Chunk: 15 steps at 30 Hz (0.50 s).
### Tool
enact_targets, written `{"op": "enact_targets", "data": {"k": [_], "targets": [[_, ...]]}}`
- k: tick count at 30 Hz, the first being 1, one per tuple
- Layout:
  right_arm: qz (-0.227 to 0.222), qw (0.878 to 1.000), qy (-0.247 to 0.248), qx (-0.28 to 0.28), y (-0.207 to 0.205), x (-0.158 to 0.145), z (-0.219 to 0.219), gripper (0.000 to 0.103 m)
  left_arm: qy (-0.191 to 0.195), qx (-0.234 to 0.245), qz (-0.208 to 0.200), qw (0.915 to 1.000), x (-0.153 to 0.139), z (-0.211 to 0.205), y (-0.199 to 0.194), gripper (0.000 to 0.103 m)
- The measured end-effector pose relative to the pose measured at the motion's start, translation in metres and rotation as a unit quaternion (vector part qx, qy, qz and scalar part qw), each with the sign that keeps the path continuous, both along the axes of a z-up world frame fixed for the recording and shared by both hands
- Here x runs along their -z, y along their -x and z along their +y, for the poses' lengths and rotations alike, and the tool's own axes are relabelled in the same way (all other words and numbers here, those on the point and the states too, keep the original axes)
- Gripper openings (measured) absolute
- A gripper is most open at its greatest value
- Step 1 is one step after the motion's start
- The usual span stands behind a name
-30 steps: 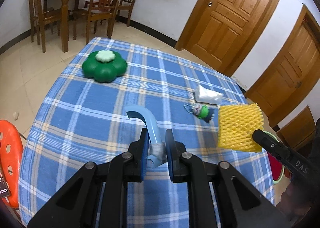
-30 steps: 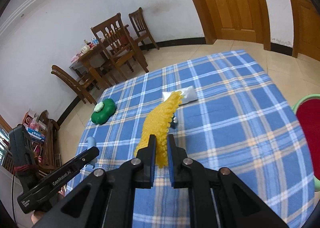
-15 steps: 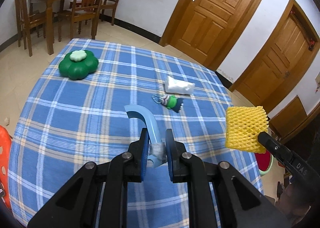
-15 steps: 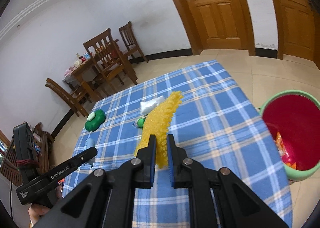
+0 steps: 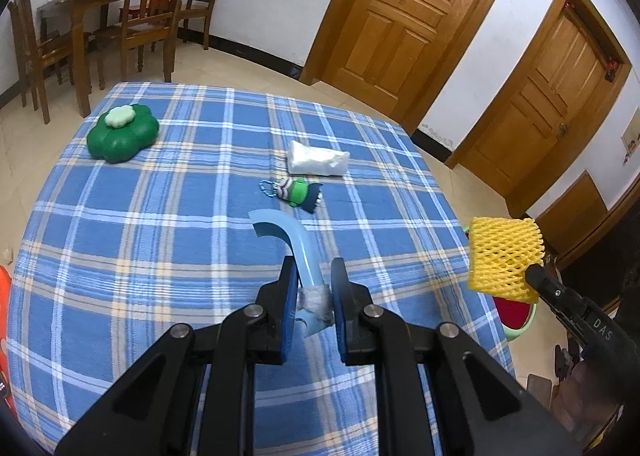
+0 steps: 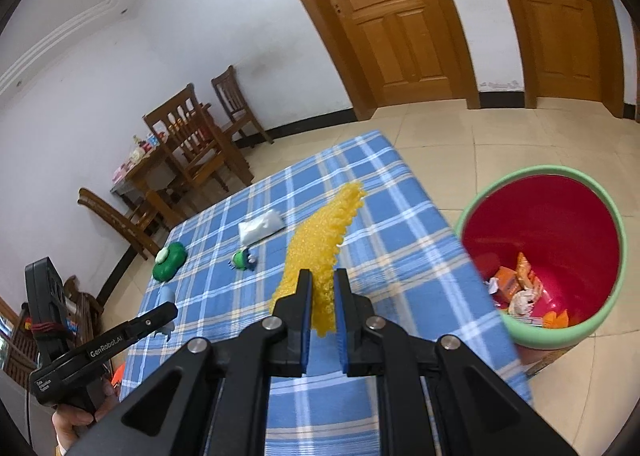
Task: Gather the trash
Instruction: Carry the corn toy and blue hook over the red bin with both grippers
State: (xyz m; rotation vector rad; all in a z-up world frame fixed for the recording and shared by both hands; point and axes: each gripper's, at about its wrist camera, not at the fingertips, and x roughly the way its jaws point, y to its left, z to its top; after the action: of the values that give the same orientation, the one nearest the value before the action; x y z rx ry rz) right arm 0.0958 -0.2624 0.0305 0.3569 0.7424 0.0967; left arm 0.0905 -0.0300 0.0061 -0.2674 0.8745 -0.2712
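My left gripper (image 5: 313, 290) is shut on a curved light-blue plastic piece (image 5: 288, 238) with a grey wad at the pads, held above the blue checked tablecloth (image 5: 160, 216). My right gripper (image 6: 322, 294) is shut on a yellow foam fruit net (image 6: 320, 232); the same yellow foam fruit net (image 5: 505, 258) shows at the right edge of the left wrist view. A red bin with a green rim (image 6: 548, 256), holding several wrappers, stands on the floor just right of the table. On the cloth lie a white packet (image 5: 318, 158) and a small green keychain toy (image 5: 298, 192).
A green flower-shaped box (image 5: 122, 132) sits at the table's far left. Wooden chairs and a dining table (image 5: 120, 16) stand behind, wooden doors (image 5: 404, 16) to the right. An orange stool (image 5: 4, 296) is at the left edge. A hand (image 6: 76, 422) grips the left gripper's handle.
Both grippers have moved to the right, toward the table's right edge, still holding their items. The red bin has come fully into the right wrist view.
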Motion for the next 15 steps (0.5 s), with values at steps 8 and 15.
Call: {"op": "enact_targets", "data": {"k": [8, 15], "targets": [[-0.004, 0.999, -0.016, 0.032, 0.011, 0.001, -0.035, 0.012, -0.009, 0.029, -0.002, 0.9995, -0.004, -0.029, -0.003, 0.016], [-0.014, 0.997, -0.016, 0.075, 0.022, -0.002, -0.070, 0.012, -0.013, 0.063, -0.001, 0.9979, -0.005, -0.058, -0.006, 0.016]]}}
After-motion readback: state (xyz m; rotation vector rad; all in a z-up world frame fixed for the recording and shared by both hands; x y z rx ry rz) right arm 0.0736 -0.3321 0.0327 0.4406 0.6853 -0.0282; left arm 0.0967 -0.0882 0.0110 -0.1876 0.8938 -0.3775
